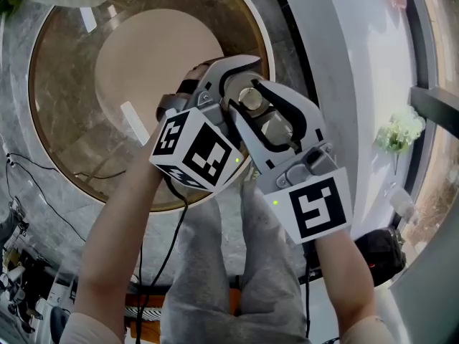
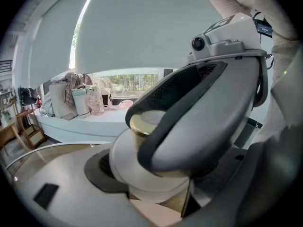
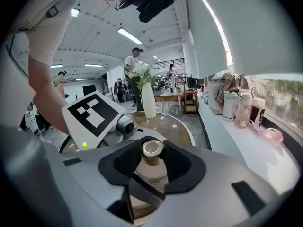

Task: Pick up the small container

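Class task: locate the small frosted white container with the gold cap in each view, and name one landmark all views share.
Head view: small frosted white container with a gold cap, centre.
Left gripper view: lower centre.
Right gripper view: bottom centre.
Shared landmark: round gold-rimmed glass table.

left gripper, right gripper: white, black pads, black-white marker cubes, green leds; grey trousers

You've got a round glass table with a gold rim, and a white vase of flowers stands near its edge.
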### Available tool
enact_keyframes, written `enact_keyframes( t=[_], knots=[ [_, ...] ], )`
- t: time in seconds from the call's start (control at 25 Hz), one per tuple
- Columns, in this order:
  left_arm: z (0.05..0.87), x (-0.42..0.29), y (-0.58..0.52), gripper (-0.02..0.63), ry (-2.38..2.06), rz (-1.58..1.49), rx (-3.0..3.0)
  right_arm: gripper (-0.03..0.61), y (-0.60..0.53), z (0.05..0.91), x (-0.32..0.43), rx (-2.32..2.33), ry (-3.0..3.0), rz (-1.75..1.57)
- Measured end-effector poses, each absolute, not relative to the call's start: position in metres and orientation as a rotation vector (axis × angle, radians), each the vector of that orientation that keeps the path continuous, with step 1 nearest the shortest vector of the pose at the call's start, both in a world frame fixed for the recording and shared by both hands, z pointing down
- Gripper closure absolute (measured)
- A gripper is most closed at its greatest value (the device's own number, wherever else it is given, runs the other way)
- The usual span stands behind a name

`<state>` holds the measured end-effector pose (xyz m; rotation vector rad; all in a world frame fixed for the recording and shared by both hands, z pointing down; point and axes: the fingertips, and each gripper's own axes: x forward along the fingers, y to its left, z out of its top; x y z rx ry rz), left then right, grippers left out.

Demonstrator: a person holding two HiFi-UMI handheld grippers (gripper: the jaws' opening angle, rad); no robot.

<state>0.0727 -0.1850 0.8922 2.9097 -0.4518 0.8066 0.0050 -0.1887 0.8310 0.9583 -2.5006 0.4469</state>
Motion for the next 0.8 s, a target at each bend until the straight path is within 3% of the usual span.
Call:
enact_keyframes(
  t=[0.8],
  knots=[
    [0.859, 0.070, -0.177, 0.270, -0.481, 0.815, 2.847, 0.440, -0.182, 0.796, 0.001, 0.876, -2.509, 0.473]
  ],
)
